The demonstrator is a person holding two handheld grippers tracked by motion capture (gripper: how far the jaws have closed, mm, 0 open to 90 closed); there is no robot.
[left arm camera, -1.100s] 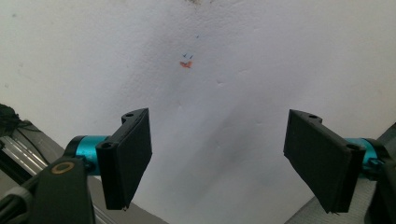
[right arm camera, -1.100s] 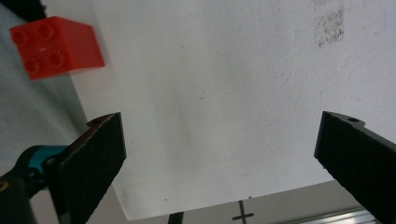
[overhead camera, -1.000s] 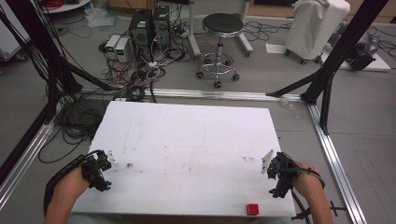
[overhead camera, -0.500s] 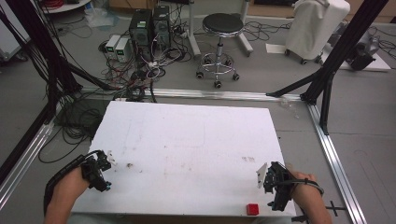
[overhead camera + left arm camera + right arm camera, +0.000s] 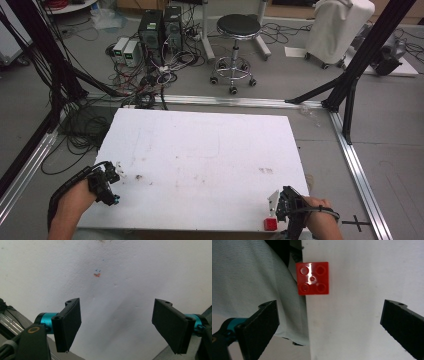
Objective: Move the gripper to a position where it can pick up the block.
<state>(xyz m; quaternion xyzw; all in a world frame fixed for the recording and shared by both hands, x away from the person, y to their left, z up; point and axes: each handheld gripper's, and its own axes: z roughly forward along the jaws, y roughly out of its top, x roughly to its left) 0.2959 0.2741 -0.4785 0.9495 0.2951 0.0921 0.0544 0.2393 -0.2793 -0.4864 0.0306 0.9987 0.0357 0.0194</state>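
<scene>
We find the red brick (image 5: 312,278) lying studs-up at the very near edge of the white table (image 5: 200,150), at the person's right-hand corner. In the right claw view it sits on the table's border, with grey cloth just beyond that edge, and it looks to overhang the edge slightly, though we cannot be sure.

The right claw (image 5: 274,210) hovers just beside the brick (image 5: 270,224), released, jaws spread wide, gripping nothing. In its own view the brick lies ahead of the jaws and off-centre, nearer the jaw that stands over the cloth.

The left claw (image 5: 112,176) rests apart at the table's left side, also released, over bare surface with a few small ink marks (image 5: 97,273).

We judge the step in hand to be the approach for picking up the brick. To do it well, we advise:
- centring the brick between the jaws before advancing;
- squaring the jaws to two opposite flat sides, not the corners;
- coming down from above and avoiding any nudge off the edge, where the brick could drop;
- closing only once both jaws flank it.
</scene>
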